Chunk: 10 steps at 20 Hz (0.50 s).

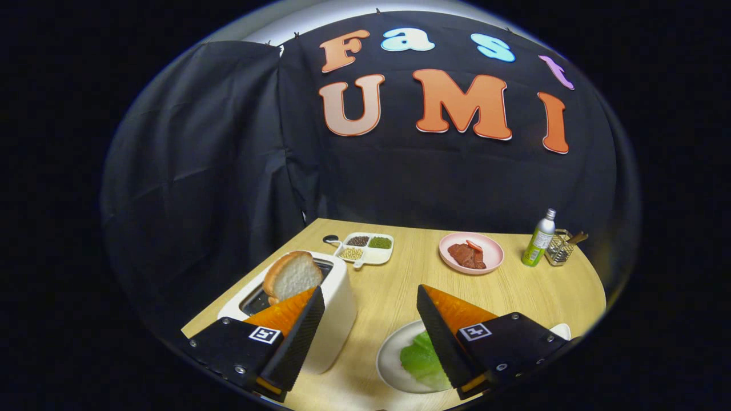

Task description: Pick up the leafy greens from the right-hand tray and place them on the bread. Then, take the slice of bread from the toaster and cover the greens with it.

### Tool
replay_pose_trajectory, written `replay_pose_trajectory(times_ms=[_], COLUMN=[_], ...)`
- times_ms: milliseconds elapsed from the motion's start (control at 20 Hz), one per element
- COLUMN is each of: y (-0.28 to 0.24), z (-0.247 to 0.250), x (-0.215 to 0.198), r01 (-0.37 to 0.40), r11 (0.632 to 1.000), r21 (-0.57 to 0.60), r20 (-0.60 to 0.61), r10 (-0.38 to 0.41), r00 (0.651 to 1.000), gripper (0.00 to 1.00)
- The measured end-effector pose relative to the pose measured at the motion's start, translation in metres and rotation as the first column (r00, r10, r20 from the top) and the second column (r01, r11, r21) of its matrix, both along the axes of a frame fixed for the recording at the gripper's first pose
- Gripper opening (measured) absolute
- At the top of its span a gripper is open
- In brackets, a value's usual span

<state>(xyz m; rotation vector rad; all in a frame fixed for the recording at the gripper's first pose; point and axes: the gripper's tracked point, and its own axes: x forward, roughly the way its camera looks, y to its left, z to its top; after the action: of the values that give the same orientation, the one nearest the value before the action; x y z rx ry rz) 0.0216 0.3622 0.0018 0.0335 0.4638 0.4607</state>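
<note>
At lower centre the gripper (370, 317) stood spread and empty; the bread slice (292, 275), lower left, looked light, soft, best pinched across its faces.

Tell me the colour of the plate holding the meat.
Pink plate, clearest in the gripper view, beyond the open gripper.

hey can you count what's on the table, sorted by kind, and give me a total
Food items: 3: bread slice, leafy greens, meat
Dishes: 3: white plate, pink plate, divided tray
Toaster: 1
Bottle: 1
Wire basket: 1
Total: 9
Gripper jaws open, empty.
</note>
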Motion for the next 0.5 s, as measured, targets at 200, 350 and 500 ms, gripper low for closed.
replay_pose_trajectory(times_ms=[200,350,500], y=[0.032,0.047,0.059], z=[0.003,0.008,0.015], x=[-0.005,-0.003,0.003], r01=[-0.024,-0.011,0.0], r11=[0.999,0.999,1.0], r21=[0.031,0.034,0.026], r20=[-0.031,-0.038,-0.009], r10=[0.025,0.013,0.0], r00=[0.999,0.999,1.0], gripper=[0.98,0.98,0.98])
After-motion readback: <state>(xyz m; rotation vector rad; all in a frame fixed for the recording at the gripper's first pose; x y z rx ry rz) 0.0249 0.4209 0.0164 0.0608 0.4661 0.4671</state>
